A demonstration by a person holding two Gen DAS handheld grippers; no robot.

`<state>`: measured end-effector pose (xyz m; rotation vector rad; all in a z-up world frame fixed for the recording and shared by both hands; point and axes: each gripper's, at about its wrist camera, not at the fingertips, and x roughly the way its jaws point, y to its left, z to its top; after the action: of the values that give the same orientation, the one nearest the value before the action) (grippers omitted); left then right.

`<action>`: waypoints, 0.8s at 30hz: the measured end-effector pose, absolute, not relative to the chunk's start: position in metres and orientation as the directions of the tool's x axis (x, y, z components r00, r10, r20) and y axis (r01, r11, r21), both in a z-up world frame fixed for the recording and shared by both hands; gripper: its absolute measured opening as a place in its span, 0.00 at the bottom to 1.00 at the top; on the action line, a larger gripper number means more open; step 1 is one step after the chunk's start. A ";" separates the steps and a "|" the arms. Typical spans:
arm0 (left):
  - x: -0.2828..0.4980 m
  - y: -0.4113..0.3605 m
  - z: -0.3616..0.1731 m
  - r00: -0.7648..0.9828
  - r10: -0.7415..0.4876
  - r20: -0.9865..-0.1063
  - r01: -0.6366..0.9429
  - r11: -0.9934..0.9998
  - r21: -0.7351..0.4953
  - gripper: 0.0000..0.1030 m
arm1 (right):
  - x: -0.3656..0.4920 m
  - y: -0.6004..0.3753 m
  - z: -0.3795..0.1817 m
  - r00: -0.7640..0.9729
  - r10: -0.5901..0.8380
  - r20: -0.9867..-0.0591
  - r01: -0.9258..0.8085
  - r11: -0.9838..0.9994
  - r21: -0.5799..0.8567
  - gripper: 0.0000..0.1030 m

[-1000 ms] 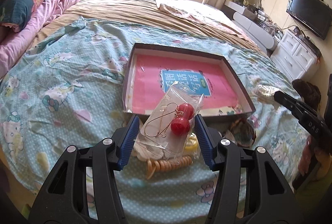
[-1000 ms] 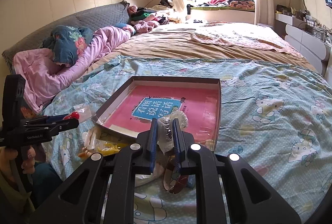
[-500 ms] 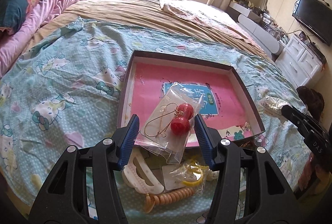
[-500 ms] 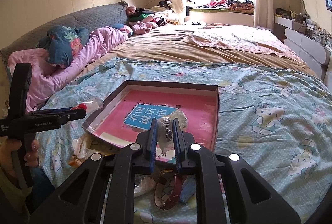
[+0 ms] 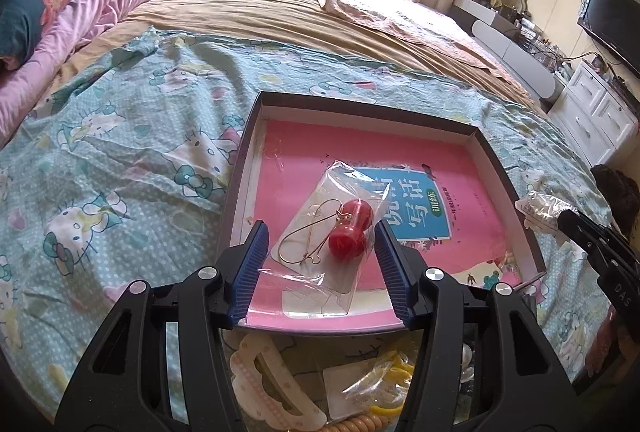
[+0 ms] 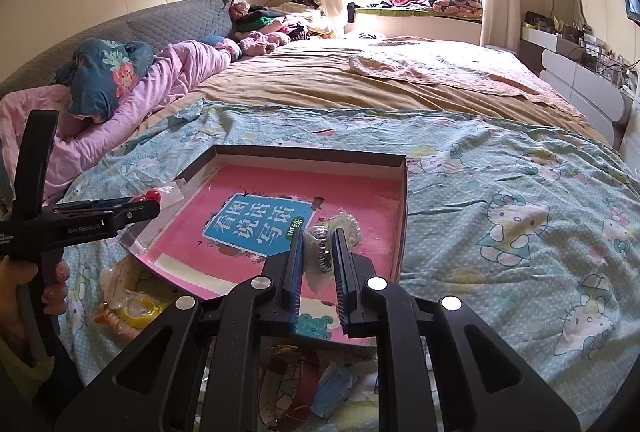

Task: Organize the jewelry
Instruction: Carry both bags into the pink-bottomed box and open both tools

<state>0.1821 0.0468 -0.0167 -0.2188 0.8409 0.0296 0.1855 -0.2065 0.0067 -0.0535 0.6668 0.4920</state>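
Two handheld grippers hold bagged jewelry over a shallow box [image 5: 492,156].
The left gripper [image 5: 320,264], fingers wide, clamps a cherry earring bag [image 5: 332,232]; the right gripper [image 6: 316,264], nearly closed, pinches a silver-piece bag [image 6: 320,252].

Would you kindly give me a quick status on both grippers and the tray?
Left gripper shut on earring bag, over tray. Right gripper shut on silver bag, over tray's near right. Nothing blocking; more pieces loose on bedspread.

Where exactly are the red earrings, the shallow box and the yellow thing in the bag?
red earrings [image 5: 350,226], left wrist view, on the red beads inside the clear bag.
shallow box [image 5: 372,105], left wrist view, on its far dark wall.
yellow thing [image 6: 138,309], right wrist view, on the yellow ring inside its clear bag.
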 end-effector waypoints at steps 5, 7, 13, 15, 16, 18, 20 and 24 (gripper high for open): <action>0.193 0.048 -0.027 0.654 -0.048 -0.755 -0.119 0.979 -0.166 0.45 | 0.195 -0.202 -0.002 0.687 0.391 -0.612 -0.452 0.890 0.060 0.13; 0.198 0.049 -0.031 0.649 -0.043 -0.760 -0.123 0.979 -0.160 0.45 | 0.200 -0.201 -0.007 0.691 0.378 -0.617 -0.449 0.892 0.043 0.13; 0.205 0.051 -0.042 0.638 -0.041 -0.769 -0.123 0.980 -0.154 0.45 | 0.210 -0.199 -0.026 0.678 0.328 -0.658 -0.429 0.903 0.009 0.13; 0.206 0.051 -0.043 0.638 -0.046 -0.769 -0.119 0.980 -0.158 0.45 | 0.210 -0.199 -0.031 0.669 0.320 -0.671 -0.425 0.905 0.007 0.13; 0.206 0.050 -0.044 0.637 -0.046 -0.769 -0.117 0.981 -0.156 0.45 | 0.211 -0.199 -0.033 0.662 0.315 -0.680 -0.423 0.906 0.007 0.13; 0.206 0.049 -0.045 0.637 -0.047 -0.770 -0.113 0.982 -0.153 0.45 | 0.211 -0.200 -0.037 0.652 0.315 -0.689 -0.422 0.907 0.016 0.13; 0.206 0.049 -0.046 0.633 -0.052 -0.773 -0.109 0.982 -0.156 0.45 | 0.209 -0.200 -0.037 0.650 0.315 -0.691 -0.421 0.907 0.017 0.13; 0.206 0.049 -0.048 0.624 -0.059 -0.779 -0.105 0.982 -0.159 0.45 | 0.208 -0.202 -0.039 0.628 0.322 -0.708 -0.417 0.908 0.043 0.15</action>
<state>0.2061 0.0492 -0.0482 -0.1967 0.8975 0.0269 0.2078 -0.2019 -0.0393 -0.1294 0.7847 0.4243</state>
